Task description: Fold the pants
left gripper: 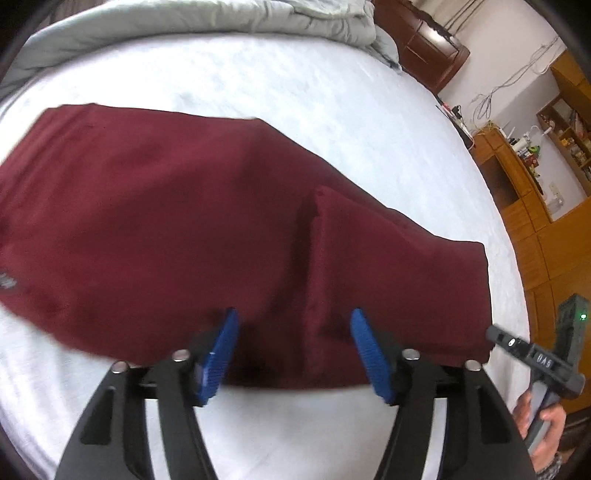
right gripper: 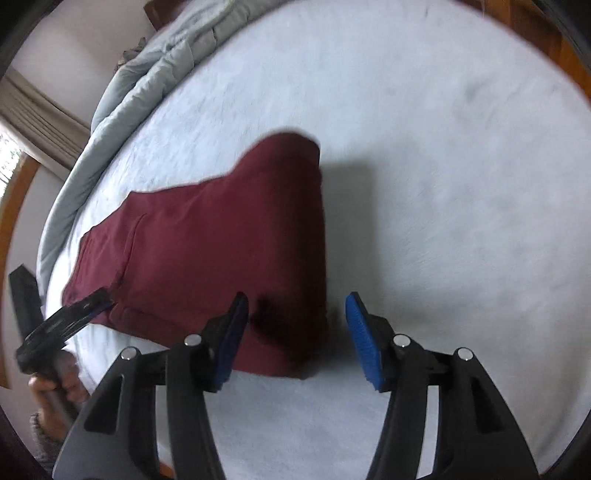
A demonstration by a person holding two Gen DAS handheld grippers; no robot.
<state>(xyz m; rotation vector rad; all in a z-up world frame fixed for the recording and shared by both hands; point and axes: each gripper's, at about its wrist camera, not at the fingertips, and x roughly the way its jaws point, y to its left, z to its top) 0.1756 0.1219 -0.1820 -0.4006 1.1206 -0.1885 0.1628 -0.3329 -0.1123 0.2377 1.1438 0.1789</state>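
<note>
Just ahead of the left gripper (left gripper: 293,350), its jaws spread and empty, the maroon pants (left gripper: 207,229) lie flat on the bed (left gripper: 332,92), apparently already folded (by the layered edges). The right gripper (right gripper: 295,338) is likewise spread and empty; another fold likely remains.

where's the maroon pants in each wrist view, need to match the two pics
Left wrist: the maroon pants fill the centre and left, reaching the open left gripper.
Right wrist: they lie centre-left, their right edge between the open right gripper's fingers.
Shared landmark: the grey comforter bunched at the bed's far edge.
</note>
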